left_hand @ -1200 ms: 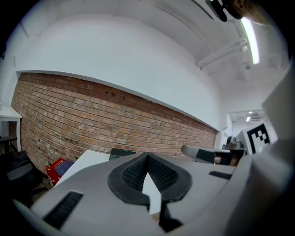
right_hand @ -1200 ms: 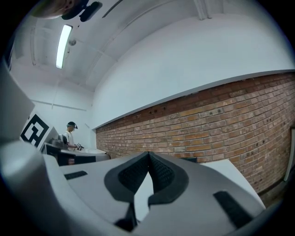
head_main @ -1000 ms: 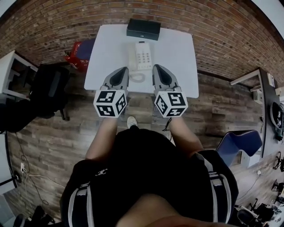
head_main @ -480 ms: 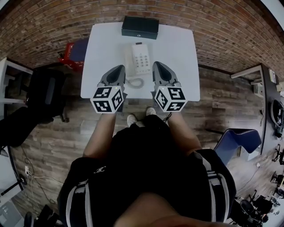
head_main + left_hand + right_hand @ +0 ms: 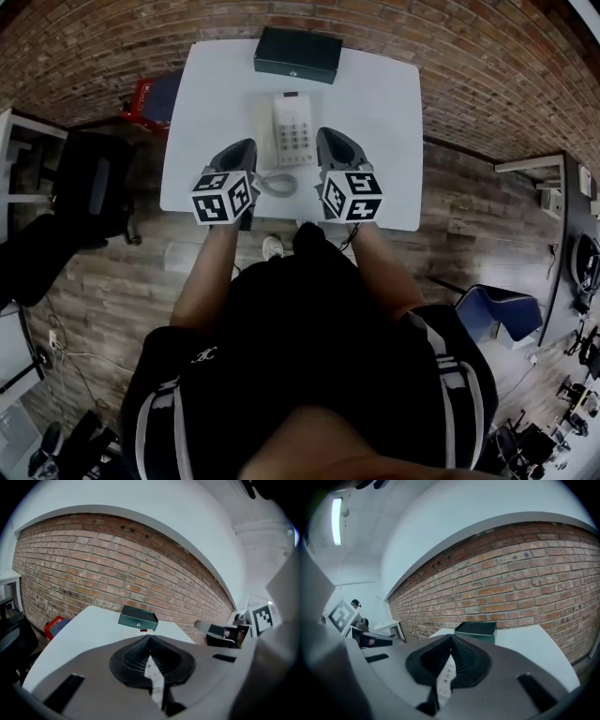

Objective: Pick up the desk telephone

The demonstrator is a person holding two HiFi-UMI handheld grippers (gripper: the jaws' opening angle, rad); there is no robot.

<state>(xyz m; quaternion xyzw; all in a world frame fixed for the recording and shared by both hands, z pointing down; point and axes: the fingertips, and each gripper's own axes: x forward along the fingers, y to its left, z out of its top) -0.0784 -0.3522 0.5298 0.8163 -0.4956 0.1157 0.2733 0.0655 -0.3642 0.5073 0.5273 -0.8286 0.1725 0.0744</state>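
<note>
**Desk telephone [image 5: 287,131] being approached, not yet gripped**

The telephone is seen flat in the middle of the white worktop [image 5: 380,103], with its coiled cord [image 5: 277,183] at the near end and a dark box [image 5: 298,54] behind it at the far edge. The left gripper [image 5: 246,145] and the right gripper [image 5: 325,134] are held just beside it, one on each side. The jaws of both are pressed together with nothing between them. It is judged that the jaws must first be spread before the telephone can be clamped and lifted.

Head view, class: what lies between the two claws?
The white plastic desk telephone and its coiled white cord, seen in the head view.
</note>
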